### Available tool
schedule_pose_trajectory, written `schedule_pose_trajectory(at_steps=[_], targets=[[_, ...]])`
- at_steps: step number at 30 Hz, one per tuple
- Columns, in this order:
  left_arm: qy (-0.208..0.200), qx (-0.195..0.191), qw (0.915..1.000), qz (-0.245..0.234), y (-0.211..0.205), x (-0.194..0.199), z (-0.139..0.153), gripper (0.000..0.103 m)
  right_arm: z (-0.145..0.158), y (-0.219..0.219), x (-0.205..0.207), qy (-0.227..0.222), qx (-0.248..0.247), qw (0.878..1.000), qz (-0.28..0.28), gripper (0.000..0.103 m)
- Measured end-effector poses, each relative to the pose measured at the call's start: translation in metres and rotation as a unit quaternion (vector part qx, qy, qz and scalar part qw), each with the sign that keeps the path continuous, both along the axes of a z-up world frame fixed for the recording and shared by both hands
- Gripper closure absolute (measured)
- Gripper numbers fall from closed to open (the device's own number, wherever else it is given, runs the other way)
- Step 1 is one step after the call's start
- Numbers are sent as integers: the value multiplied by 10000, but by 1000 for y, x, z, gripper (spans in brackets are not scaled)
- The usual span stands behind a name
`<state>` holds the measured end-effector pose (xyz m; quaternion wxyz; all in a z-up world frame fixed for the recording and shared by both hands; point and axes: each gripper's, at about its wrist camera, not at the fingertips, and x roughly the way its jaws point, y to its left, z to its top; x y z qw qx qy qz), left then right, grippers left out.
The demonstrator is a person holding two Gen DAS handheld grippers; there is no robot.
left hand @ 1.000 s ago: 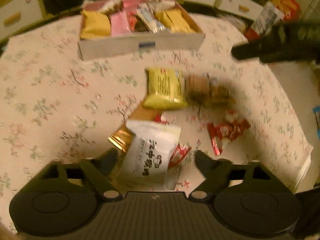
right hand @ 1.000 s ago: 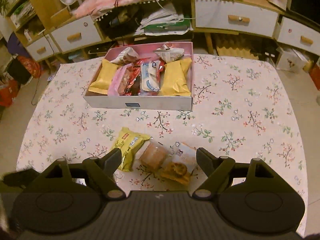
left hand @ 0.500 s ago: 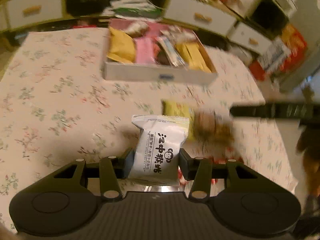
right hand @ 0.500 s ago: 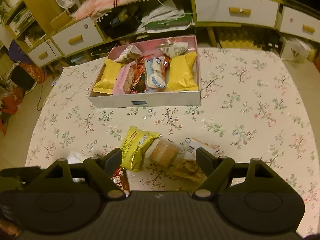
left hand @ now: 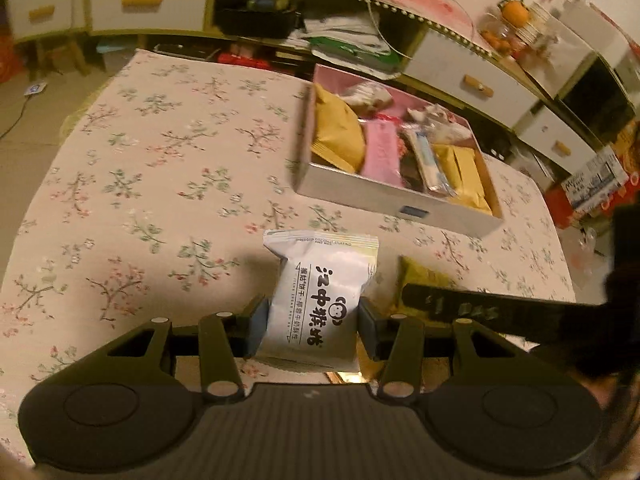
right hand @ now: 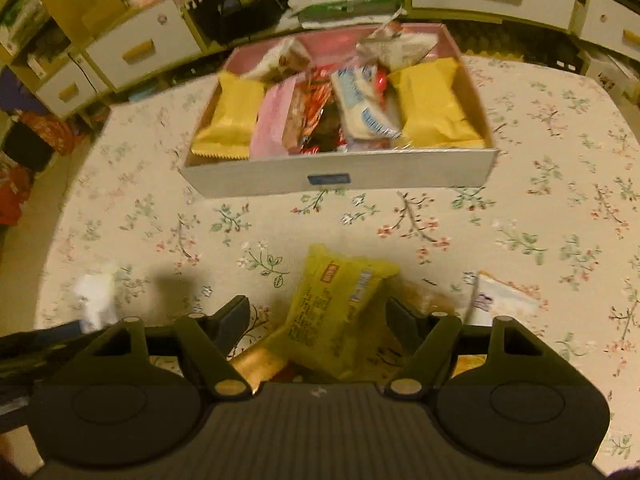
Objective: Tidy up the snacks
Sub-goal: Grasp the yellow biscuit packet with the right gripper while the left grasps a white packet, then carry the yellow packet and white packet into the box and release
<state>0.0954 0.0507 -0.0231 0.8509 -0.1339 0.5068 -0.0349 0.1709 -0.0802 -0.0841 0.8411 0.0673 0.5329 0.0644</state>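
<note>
Left gripper (left hand: pixel 312 322): pads clamped on both sides of the white snack packet (left hand: pixel 320 304), held upright above the floral tablecloth (left hand: pixel 160 168). Right gripper (right hand: pixel 318 320): jaws closing, yellow snack packet (right hand: pixel 340 312) sits between them, pads not clearly touching it. Gold wrapper (right hand: pixel 256 364) just beside its lower left edge. Snack box (right hand: pixel 340 178) is beyond both grippers on the cloth, already packed with yellow, pink and white packets.
</note>
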Motion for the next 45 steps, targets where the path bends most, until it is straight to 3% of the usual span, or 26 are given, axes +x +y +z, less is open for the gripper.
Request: schedule_pose_trajectory(at_steps=[1,3,7,13,19,31,37,41,45], targets=[[-6,-12,10000,17,2,1,1,50,-4,5,2,18,-83,9999,66,40],[3,-36,10000,45,6,1,1,50,-12,12,5,144,-263,9992,257,66],[1,-85,9999,56,7,5,3,50,-10,16,0,139,-439,9982,396,68],[-142,-199,9997,79,4,13,12,50,27,-9,-3,-149,100,9995,256,69],[-291,-272,9990,201,3,29,19,50,59,-69,8,-579,573,9962,-323,68],[-618,-611,9962,-12,-46,95,19,50,48,-111,43,-777,608,9907,-933,68],[-610,-897,9936,-329,-77,130,-2,50,41,-113,66,-977,568,9900,-846,68],[-608,-844,9935,-463,-87,149,-15,50,37,-114,81,-1055,605,9896,-762,68],[-630,-544,9951,-536,-92,157,-25,50,33,-109,90,-1085,701,9897,-621,69]])
